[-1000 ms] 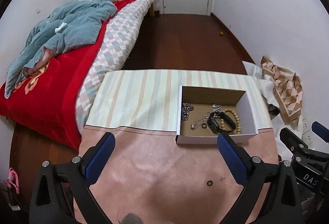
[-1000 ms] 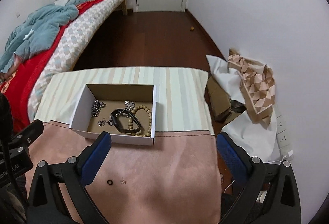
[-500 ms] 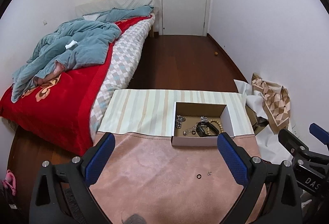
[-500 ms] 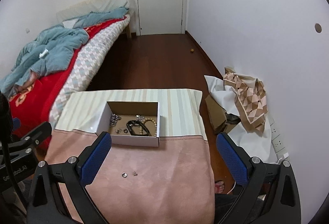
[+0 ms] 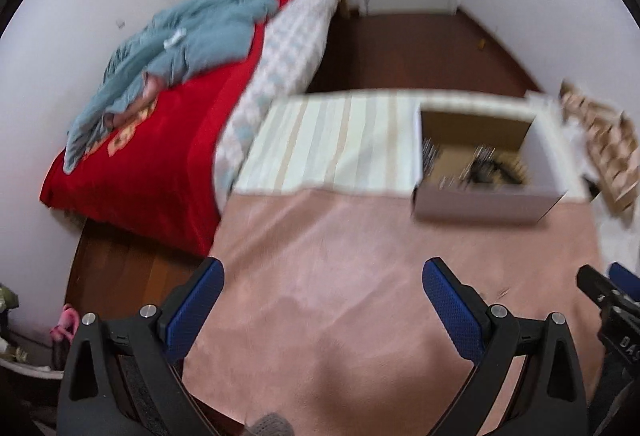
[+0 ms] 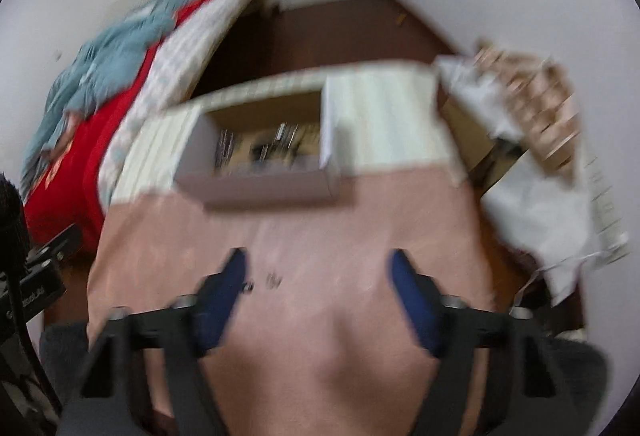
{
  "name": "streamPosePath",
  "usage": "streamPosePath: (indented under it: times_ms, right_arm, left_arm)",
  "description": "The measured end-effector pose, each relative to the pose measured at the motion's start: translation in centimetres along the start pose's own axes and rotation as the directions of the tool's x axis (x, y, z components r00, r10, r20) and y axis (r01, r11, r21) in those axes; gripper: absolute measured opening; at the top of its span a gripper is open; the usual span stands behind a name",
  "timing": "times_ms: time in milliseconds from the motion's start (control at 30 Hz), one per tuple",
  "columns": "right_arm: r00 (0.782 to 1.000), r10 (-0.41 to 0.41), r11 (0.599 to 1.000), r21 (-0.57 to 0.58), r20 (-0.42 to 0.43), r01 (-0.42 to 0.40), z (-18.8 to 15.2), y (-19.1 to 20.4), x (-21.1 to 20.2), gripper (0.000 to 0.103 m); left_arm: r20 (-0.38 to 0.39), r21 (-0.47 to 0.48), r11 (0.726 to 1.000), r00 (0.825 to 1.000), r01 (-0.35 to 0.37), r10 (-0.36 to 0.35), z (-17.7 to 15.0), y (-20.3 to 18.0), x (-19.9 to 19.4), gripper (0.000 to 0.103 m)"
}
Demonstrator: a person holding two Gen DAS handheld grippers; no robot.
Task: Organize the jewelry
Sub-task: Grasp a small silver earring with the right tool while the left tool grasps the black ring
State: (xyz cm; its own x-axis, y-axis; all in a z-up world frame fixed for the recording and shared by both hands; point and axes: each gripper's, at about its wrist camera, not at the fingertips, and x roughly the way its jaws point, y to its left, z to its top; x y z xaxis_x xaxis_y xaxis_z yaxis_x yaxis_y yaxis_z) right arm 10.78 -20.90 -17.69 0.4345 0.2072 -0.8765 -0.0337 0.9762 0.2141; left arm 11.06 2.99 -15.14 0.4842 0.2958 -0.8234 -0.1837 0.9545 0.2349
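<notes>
A: Right wrist view blurs, yet the desk (image 6: 360,220) carries the open box (image 6: 256,184) of jewelry (image 6: 276,148), and two tiny loose pieces (image 6: 274,279) lie just beside the right gripper (image 6: 318,268), fingers wide, empty.

B: Center on those pieces, descend slowly. Left wrist view barely shows them, but shows the left gripper (image 5: 322,288) wide and empty.

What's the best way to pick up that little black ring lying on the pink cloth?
Come straight down with the right claw, one fingertip on each side of the little black ring, pinching across its outer rim. It appears to lie flat on the pink cloth, so a sideways approach finds nothing to grip.
</notes>
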Motion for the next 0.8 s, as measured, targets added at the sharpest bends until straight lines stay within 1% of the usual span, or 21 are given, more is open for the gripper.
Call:
streamPosePath:
  times_ms: [67, 100, 167, 200, 267, 300, 333, 367, 400, 433, 500, 567, 733, 800]
  right_arm:
    - [0.999, 0.023, 1.0, -0.02, -0.025, -0.024, -0.7, 0.6, 2.5, 0.052]
    - [0.999, 0.043, 0.998, -0.036, -0.033, -0.044, -1.0, 1.1, 3.6, 0.05]
    - [0.998, 0.058, 0.996, -0.064, -0.039, -0.06, -1.7, 1.9, 5.3, 0.043]
    - [0.997, 0.063, 0.995, -0.08, -0.042, -0.066, -2.1, 2.4, 6.1, 0.041]
    - [0.997, 0.059, 0.992, -0.112, -0.046, -0.064, -2.5, 3.2, 7.2, 0.033]
    - [0.997, 0.053, 0.99, -0.131, -0.053, -0.059, -2.7, 3.6, 7.8, 0.032]
    - [0.997, 0.049, 0.988, -0.141, -0.059, -0.057, -2.7, 3.9, 8.2, 0.026]
    - [0.998, 0.028, 0.987, -0.159, -0.05, -0.036, -3.0, 4.3, 8.4, 0.018]
    - [1.0, 0.017, 0.982, -0.186, -0.025, -0.021, -3.2, 4.6, 8.4, 0.016]
    - [1.0, 0.009, 0.98, -0.197, -0.017, -0.012, -3.3, 4.8, 8.4, 0.009]
    - [1.0, -0.004, 0.98, -0.201, 0.001, 0.004, -3.5, 4.9, 8.3, 0.009]
    - [1.0, -0.006, 0.986, -0.168, 0.006, 0.007, -3.5, 4.1, 7.8, 0.009]
    - [0.999, -0.03, 0.998, -0.05, 0.045, 0.032, -2.6, 0.4, 5.2, 0.009]
    - [0.997, -0.055, 0.998, -0.012, 0.058, 0.055, -2.2, -1.0, 4.1, 0.009]
  left_arm:
    - [-0.06, 0.019, 0.999, 0.998, -0.028, 0.029, -1.0, -0.3, 2.4, 0.101]
    - [-0.085, 0.027, 0.999, 0.996, -0.038, 0.041, -1.4, -0.3, 3.4, 0.101]
    - [-0.12, 0.031, 0.999, 0.992, -0.043, 0.047, -2.1, -0.2, 4.8, 0.101]
    - [-0.137, 0.029, 0.999, 0.99, -0.04, 0.043, -2.3, 0.0, 5.4, 0.101]
    - [-0.153, 0.027, 0.999, 0.988, -0.034, 0.038, -2.7, 0.2, 6.1, 0.101]
    - [-0.156, 0.031, 0.999, 0.987, -0.035, 0.039, -2.8, 0.2, 6.2, 0.101]
    - [-0.159, 0.036, 0.999, 0.986, -0.034, 0.04, -3.0, 0.2, 6.4, 0.101]
    - [-0.16, 0.041, 0.999, 0.986, -0.034, 0.04, -3.1, 0.1, 6.5, 0.101]
    - [-0.159, 0.046, 0.998, 0.986, -0.035, 0.042, -3.2, 0.1, 6.6, 0.101]
    - [-0.158, 0.047, 0.998, 0.987, -0.035, 0.042, -3.1, 0.0, 6.6, 0.101]
    - [-0.154, 0.041, 0.999, 0.988, -0.02, 0.026, -3.2, -0.2, 6.6, 0.101]
    - [-0.16, 0.038, 0.999, 0.987, 0.008, -0.002, -3.0, -0.9, 6.8, 0.101]
    - [-0.17, 0.066, 0.989, 0.978, 0.13, -0.118, -3.1, -4.6, 6.5, 0.101]
    - [-0.181, 0.081, 0.979, 0.969, 0.186, -0.169, -3.2, -6.5, 6.5, 0.101]
